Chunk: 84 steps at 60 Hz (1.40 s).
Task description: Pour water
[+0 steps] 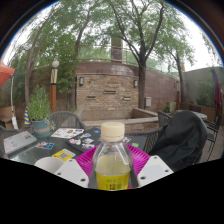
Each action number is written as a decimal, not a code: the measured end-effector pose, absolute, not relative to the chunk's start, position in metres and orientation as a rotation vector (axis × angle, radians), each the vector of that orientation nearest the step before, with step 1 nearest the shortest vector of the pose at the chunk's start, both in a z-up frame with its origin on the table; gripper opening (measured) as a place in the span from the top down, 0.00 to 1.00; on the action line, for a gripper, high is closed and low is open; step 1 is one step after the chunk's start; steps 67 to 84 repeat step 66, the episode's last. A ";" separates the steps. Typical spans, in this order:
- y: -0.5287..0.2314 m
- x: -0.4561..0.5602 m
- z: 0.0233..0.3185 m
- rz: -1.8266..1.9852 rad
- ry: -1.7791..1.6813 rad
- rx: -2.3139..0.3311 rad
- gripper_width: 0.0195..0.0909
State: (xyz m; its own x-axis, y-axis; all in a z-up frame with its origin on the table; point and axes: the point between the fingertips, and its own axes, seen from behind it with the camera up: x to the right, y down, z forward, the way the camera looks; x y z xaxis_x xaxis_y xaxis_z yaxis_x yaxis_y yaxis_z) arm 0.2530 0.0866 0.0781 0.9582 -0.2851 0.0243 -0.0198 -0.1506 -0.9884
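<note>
A bottle [112, 157] fills the gap between the tool [112, 172] fingers, blocking the way ahead. Left, papers [67, 132] and a potted plant [39, 108] crowd the bench [60, 143]; right, a dark chair [183, 138] stands near.

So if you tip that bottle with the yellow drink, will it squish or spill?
The bottle looks like thin clear plastic, so it would probably dent a little when squeezed between the pink pads. Its white cap appears on, so spilling seems unlikely for now. It seems mostly full, so it is likely fairly heavy for its size.
</note>
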 end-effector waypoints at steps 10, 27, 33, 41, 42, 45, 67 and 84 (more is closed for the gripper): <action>0.072 0.278 0.044 -0.262 0.279 -1.657 0.56; 0.043 0.270 0.014 -0.172 0.388 -1.835 0.07; 0.008 0.259 0.027 -0.155 0.438 -1.841 0.11; -0.052 0.233 0.066 -0.202 0.453 -1.842 0.11; -0.062 0.227 0.071 -0.205 0.453 -1.845 0.11; -0.088 0.209 0.090 -0.216 0.451 -1.849 0.11; -0.274 0.015 0.220 -0.232 0.415 -1.870 0.11; -0.274 0.015 0.220 -0.232 0.415 -1.870 0.11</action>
